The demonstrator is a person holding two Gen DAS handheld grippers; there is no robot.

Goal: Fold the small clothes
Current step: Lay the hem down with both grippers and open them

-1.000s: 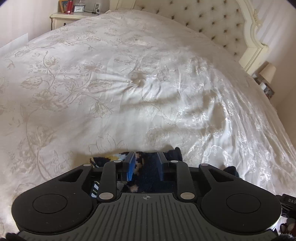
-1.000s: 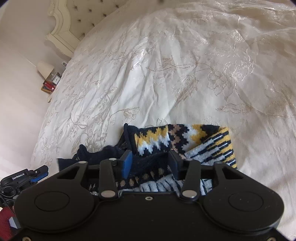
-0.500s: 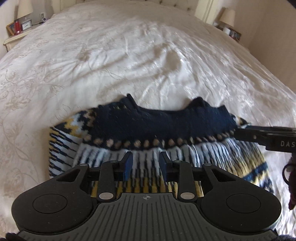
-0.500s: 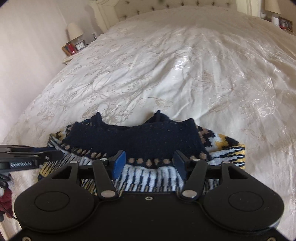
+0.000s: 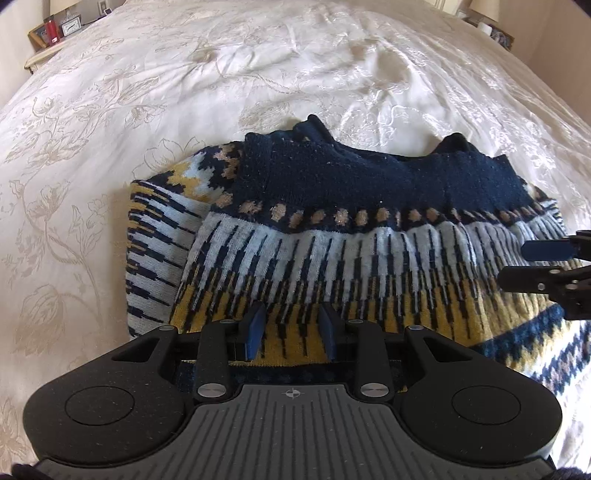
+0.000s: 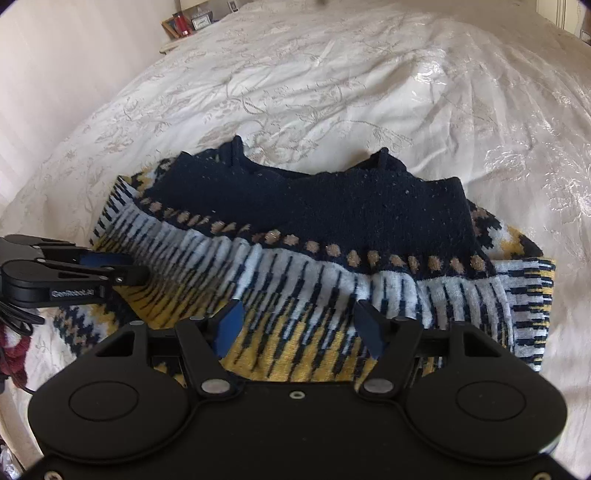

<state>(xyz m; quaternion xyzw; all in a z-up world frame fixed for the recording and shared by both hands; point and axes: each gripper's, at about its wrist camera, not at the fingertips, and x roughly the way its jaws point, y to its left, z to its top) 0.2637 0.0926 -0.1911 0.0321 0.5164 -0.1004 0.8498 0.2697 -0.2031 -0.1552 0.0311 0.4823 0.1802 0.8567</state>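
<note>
the sweater (image 5: 332, 236) lies part-folded on the bed (image 5: 110, 110), well in from its edges, with the left gripper (image 5: 291, 334) parted and empty, the right gripper (image 6: 301, 328) opening and empty, so smooth the fold before regripping.

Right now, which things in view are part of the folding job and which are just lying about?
Part of the job:
- sweater, lying on the bedspread
- left gripper, nothing between its pads
- right gripper, opening, nothing held

Just lying about:
- nightstand with a red item, small clock and picture frame
- lamp on the far side
</note>
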